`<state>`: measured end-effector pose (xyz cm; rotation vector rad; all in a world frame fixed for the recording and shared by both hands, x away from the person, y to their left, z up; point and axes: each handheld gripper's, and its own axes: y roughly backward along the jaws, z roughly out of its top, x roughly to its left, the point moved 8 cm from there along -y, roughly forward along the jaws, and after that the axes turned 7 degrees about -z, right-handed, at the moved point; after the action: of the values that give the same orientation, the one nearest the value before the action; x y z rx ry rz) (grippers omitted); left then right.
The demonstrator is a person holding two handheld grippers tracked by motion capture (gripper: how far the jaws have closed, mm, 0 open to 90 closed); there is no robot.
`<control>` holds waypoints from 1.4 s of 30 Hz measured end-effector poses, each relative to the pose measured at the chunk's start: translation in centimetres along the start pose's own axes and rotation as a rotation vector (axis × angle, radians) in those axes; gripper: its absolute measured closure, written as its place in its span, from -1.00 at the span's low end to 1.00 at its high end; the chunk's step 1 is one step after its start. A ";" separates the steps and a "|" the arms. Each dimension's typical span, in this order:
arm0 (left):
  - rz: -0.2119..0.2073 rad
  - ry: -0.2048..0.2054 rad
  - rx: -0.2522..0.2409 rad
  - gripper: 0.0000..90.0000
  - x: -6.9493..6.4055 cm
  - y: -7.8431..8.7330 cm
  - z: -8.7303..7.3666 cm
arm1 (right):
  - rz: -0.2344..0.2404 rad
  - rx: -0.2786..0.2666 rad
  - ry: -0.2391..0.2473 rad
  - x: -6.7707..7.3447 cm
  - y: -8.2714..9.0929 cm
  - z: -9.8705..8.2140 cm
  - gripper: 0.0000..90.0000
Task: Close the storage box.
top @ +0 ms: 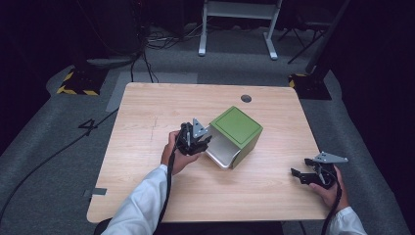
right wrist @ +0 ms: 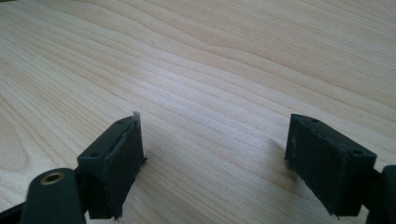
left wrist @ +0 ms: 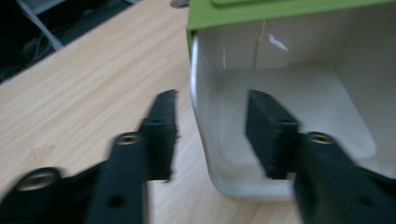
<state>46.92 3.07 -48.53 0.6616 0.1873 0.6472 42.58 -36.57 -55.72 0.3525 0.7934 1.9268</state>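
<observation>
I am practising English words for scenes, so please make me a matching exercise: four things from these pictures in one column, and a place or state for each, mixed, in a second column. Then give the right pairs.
Things:
1. green box
2. white drawer
3. left gripper
4. right gripper

Places or states:
A. pulled out of the box front
B. open, over bare wood near the table's right edge
C. stands in the middle of the table
D. jaws astride the drawer's side wall, not pressing

Pairs: 1-C, 2-A, 3-D, 4-B
</observation>
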 end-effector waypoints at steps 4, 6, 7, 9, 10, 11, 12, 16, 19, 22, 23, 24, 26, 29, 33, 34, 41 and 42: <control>-0.043 0.009 0.028 -0.38 -0.4 0.2 -1.2 | 0.000 0.000 0.000 0.0 0.0 0.0 -0.57; -0.052 0.018 0.035 -0.51 -0.4 0.5 -1.9 | 0.000 0.000 0.000 0.0 0.0 0.0 -0.57; -0.071 0.023 0.025 -0.54 -0.5 1.0 -2.4 | 0.000 0.000 0.000 0.0 0.0 0.0 -0.57; -0.081 0.031 0.023 -0.55 -0.6 1.2 -2.6 | 0.000 0.000 0.000 0.0 0.0 0.0 -0.57; -0.091 0.027 0.022 -0.58 -0.8 1.4 -3.0 | 0.000 0.000 0.000 0.0 0.0 0.0 -0.57; -0.098 0.024 0.023 -0.58 -0.8 1.5 -3.2 | 0.000 0.000 0.000 0.0 0.0 0.0 -0.57; -0.098 0.024 0.023 -0.58 -0.8 1.5 -3.2 | 0.000 0.000 0.000 0.0 0.0 0.0 -0.57; -0.110 0.021 0.069 -0.58 -1.1 0.4 -4.0 | 0.000 -0.001 0.000 0.0 0.0 0.0 -0.57; -0.104 0.019 0.071 -0.57 -1.1 -0.3 -3.8 | 0.000 0.000 0.000 0.0 0.0 0.0 -0.57; -0.093 0.017 0.071 -0.59 -1.2 -0.8 -3.6 | 0.000 0.000 0.001 0.0 0.0 0.0 -0.57; -0.095 0.014 0.072 -0.59 -1.2 -0.9 -3.5 | 0.000 0.000 0.001 0.0 0.0 0.0 -0.57; -0.100 0.019 0.071 -0.59 -1.2 -1.0 -3.4 | 0.000 0.000 0.001 0.0 0.0 0.0 -0.57; -0.105 0.026 0.065 -0.59 -1.0 -1.2 -3.0 | 0.000 0.000 0.001 0.0 0.0 0.0 -0.57; -0.105 0.027 0.062 -0.60 -1.0 -1.5 -2.9 | 0.000 0.000 0.001 0.0 0.0 0.0 -0.57; -0.108 0.022 0.071 -0.60 -0.9 -1.9 -2.7 | 0.000 0.000 0.001 0.0 0.0 0.0 -0.57; -0.106 0.017 0.074 -0.60 -0.8 -1.8 -2.6 | 0.000 -0.001 0.001 0.0 0.0 0.0 -0.57; -0.117 -0.016 0.093 -0.61 -0.5 -0.6 -2.9 | 0.000 -0.001 0.000 0.0 0.0 0.0 -0.57; -0.117 -0.016 0.093 -0.62 -0.5 -0.6 -2.9 | 0.000 -0.001 0.000 0.0 0.0 0.0 -0.57</control>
<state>45.77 3.90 -51.20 0.7398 0.2403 0.5234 42.58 -36.57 -55.72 0.3515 0.7931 1.9268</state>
